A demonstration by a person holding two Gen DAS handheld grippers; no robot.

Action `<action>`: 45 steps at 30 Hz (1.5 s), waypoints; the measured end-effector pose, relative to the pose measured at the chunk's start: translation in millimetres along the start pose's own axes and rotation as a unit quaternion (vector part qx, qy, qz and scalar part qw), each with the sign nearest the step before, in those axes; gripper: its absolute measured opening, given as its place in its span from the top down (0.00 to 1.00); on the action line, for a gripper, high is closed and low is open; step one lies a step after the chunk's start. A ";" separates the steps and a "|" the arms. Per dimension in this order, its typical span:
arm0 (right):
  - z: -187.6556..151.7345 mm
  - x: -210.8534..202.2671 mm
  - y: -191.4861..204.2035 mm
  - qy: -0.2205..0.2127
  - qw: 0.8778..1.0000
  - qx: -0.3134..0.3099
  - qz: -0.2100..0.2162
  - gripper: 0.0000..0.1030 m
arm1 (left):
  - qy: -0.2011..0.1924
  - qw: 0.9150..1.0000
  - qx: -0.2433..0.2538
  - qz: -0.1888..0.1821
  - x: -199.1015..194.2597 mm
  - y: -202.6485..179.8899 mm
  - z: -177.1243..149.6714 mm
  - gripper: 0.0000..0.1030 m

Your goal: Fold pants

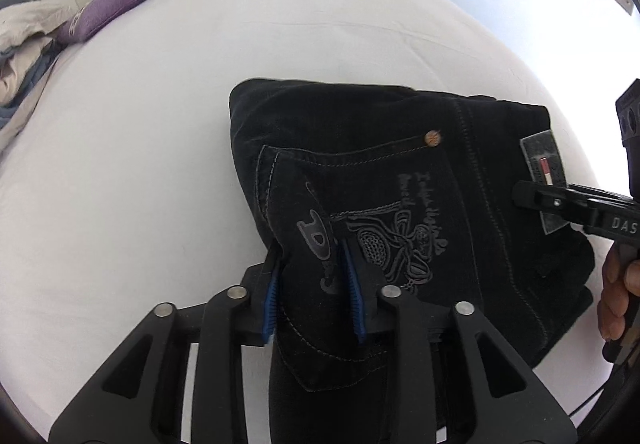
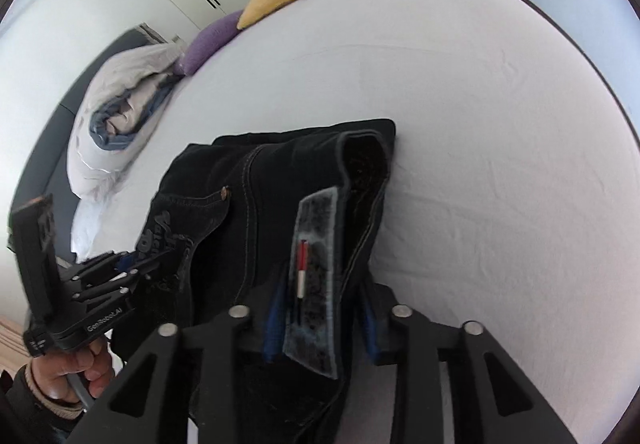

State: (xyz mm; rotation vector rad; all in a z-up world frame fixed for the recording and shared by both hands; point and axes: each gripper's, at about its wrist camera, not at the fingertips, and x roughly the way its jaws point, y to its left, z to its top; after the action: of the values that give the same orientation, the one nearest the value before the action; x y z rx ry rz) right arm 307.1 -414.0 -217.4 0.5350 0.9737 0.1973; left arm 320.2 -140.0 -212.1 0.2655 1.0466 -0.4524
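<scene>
Left wrist view shows the left gripper (image 1: 310, 280) with its jaws a little apart and a fold of the black pants (image 1: 360, 148) bunched between them, by the back pocket (image 1: 340, 204). I cannot tell if the pads squeeze it. To the right, the right gripper (image 2: 320, 320) has its jaws around the waistband by the patch (image 2: 316, 244), also a little apart. The pants lie folded on the bed (image 1: 160, 124). Best to lay both corners down level, then let go together.

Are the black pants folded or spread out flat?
Folded: the black pants lie as a compact stacked bundle on the bed.
</scene>
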 end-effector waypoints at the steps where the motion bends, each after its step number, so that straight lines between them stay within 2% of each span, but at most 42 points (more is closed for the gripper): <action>1: -2.3 -0.1 -4.7 -0.007 1.000 -0.003 0.015 0.60 | -0.005 1.000 0.001 0.001 1.8 1.2 -2.9 0.65; 3: -8.6 -2.2 -13.4 -0.018 0.999 0.001 0.045 0.57 | -0.015 1.000 0.000 0.008 4.1 4.6 -6.7 0.50; 5: -10.1 -5.5 -14.4 -0.026 0.998 0.004 0.052 0.51 | -0.021 0.999 -0.025 0.013 7.1 17.0 -5.7 0.26; 7: -12.5 -15.2 -13.9 -0.038 0.998 0.011 0.041 0.35 | -0.017 0.998 -0.066 -0.015 10.4 29.1 -4.2 0.24; 9: -18.9 -28.7 -15.2 -0.060 0.997 0.026 0.031 0.26 | -0.014 0.996 -0.085 -0.030 5.6 35.2 -7.6 0.24; 11: -32.8 -49.6 -19.3 -0.086 0.995 0.049 0.002 0.22 | -0.018 0.996 -0.081 -0.025 -6.4 32.6 -16.3 0.24; 15: -71.7 -91.3 -22.8 -0.127 0.988 0.083 -0.038 0.17 | -0.066 0.994 -0.082 0.006 -48.3 19.6 -45.2 0.24; 17: -94.2 -112.1 -12.2 -0.152 0.983 0.074 -0.076 0.15 | -0.115 0.990 -0.069 0.052 -83.6 1.6 -66.9 0.23; 18: -107.0 -122.8 -5.1 -0.164 0.979 0.066 -0.102 0.12 | -0.137 0.986 -0.056 0.076 -98.2 -7.9 -75.7 0.18; 19: -118.3 -131.9 4.0 -0.177 0.974 0.058 -0.127 0.11 | -0.169 0.978 -0.034 0.117 -118.7 -22.4 -86.6 0.13; 20: -131.5 -143.4 15.5 -0.195 0.968 0.042 -0.152 0.10 | -0.196 0.968 -0.024 0.151 -133.7 -27.1 -88.4 0.02; 22: -147.3 -162.1 28.0 -0.218 0.959 0.018 -0.183 0.06 | -0.268 0.942 -0.020 0.203 -187.8 -62.4 -128.6 0.00; 23: -154.9 -173.4 39.9 -0.234 0.951 0.002 -0.202 0.06 | -0.299 0.931 -0.027 0.208 -214.0 -74.0 -144.5 0.00; 24: -160.4 -185.5 43.8 -0.247 0.946 -0.009 -0.211 0.04 | -0.318 0.925 -0.030 0.206 -228.7 -79.4 -150.1 0.00; 26: -168.1 -210.3 65.5 -0.287 0.929 -0.031 -0.230 0.00 | -0.362 0.908 -0.033 0.209 -267.3 -87.6 -165.3 0.00; 27: -171.6 -224.6 77.1 -0.315 0.917 -0.043 -0.239 0.00 | -0.386 0.895 -0.033 0.222 -296.2 -90.0 -179.5 0.00; 29: -178.2 -256.6 100.9 -0.370 0.890 -0.069 -0.258 0.00 | -0.426 0.874 -0.041 0.230 -334.1 -95.5 -189.5 0.00; 31: -182.4 -284.0 120.4 -0.415 0.864 -0.085 -0.273 0.00 | -0.456 0.859 -0.059 0.225 -369.6 -92.1 -197.7 0.00; 33: -186.3 -311.0 136.8 -0.444 0.845 -0.097 -0.281 0.00 | -0.464 0.855 -0.080 0.215 -400.2 -81.0 -193.3 0.00; 36: -194.5 -349.8 161.0 -0.483 0.820 -0.115 -0.285 0.00 | -0.439 0.876 -0.076 0.183 -431.2 -74.8 -194.6 0.00; 37: -199.2 -361.4 168.9 -0.497 0.811 -0.120 -0.285 0.00 | -0.441 0.877 -0.070 0.177 -439.6 -74.5 -194.7 0.00; 39: -203.1 -381.0 182.0 -0.522 0.794 -0.129 -0.283 0.00 | -0.458 0.865 -0.064 0.197 -457.9 -74.4 -200.0 0.00; 40: -204.6 -389.1 187.3 -0.531 0.788 -0.133 -0.282 0.00 | -0.463 0.862 -0.058 0.198 -466.8 -73.0 -200.1 0.00; 45: -207.4 -419.6 219.2 -0.564 0.759 -0.161 -0.283 0.00 | -0.448 0.870 -0.070 0.197 -495.8 -65.6 -195.8 0.00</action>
State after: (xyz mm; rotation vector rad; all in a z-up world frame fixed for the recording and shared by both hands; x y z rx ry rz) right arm -81.5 -320.3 110.3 -0.0436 -0.1412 -0.4776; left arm -70.7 -0.2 128.6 0.1048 0.0932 -0.0869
